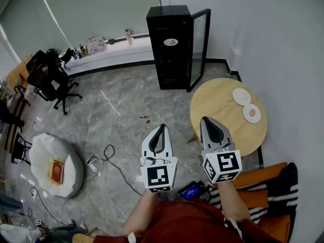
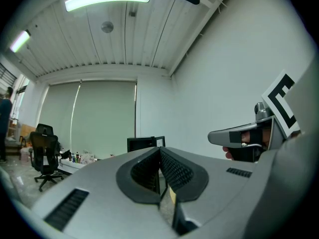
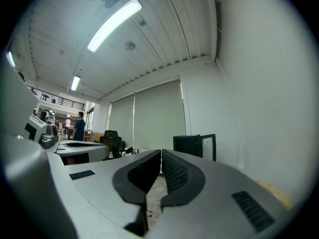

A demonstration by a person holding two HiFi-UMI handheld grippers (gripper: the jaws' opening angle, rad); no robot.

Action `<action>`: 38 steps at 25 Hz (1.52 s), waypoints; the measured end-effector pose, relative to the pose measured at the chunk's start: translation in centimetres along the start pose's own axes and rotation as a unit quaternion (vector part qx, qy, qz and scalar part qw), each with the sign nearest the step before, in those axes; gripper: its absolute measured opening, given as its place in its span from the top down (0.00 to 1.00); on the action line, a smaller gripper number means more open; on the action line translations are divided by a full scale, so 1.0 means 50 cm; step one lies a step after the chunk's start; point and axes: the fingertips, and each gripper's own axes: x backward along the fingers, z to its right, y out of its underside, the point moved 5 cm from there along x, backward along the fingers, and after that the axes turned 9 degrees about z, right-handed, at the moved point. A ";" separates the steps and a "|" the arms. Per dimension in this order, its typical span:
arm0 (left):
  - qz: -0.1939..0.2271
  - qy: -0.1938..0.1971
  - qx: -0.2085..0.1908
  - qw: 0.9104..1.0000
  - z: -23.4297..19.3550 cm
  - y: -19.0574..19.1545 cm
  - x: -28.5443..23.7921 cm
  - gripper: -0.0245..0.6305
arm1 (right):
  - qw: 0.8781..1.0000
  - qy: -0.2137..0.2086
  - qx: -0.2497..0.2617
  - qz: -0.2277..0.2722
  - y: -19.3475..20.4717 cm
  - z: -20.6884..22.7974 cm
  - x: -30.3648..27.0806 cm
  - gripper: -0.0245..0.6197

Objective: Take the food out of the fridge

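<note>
Fridge (image 1: 169, 47) top centre, upright, long axis vertical, open front facing down-frame | glass door (image 1: 199, 44) swung out at its right | left gripper (image 1: 161, 127) lower centre, jaws together, empty | right gripper (image 1: 206, 120) beside it, jaws together, empty.

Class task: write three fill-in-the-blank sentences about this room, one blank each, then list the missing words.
The door of the black fridge stands ____.
The round wooden table holds ____ plates.
The left gripper and the right gripper both have jaws that are ____.
Missing words: open; two; shut.
</note>
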 end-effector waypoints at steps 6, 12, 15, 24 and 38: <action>0.000 0.000 0.002 1.000 0.004 0.002 -0.020 0.94 | 1.000 -0.002 0.002 0.000 -0.002 0.012 -0.012 0.93; 0.005 0.008 0.003 1.000 -0.019 0.014 -0.063 0.94 | 1.000 0.002 0.006 0.001 0.009 0.011 -0.057 0.93; 0.006 0.009 0.006 1.000 -0.042 0.020 -0.093 0.94 | 1.000 0.005 0.005 0.001 0.014 0.013 -0.089 0.93; 0.007 0.011 0.008 1.000 -0.140 0.054 -0.202 0.94 | 1.000 0.016 0.007 -0.002 0.038 0.014 -0.230 0.93; 0.018 0.027 0.008 0.999 -0.341 0.076 -0.360 0.94 | 0.999 0.037 0.013 -0.001 0.059 -0.035 -0.474 0.93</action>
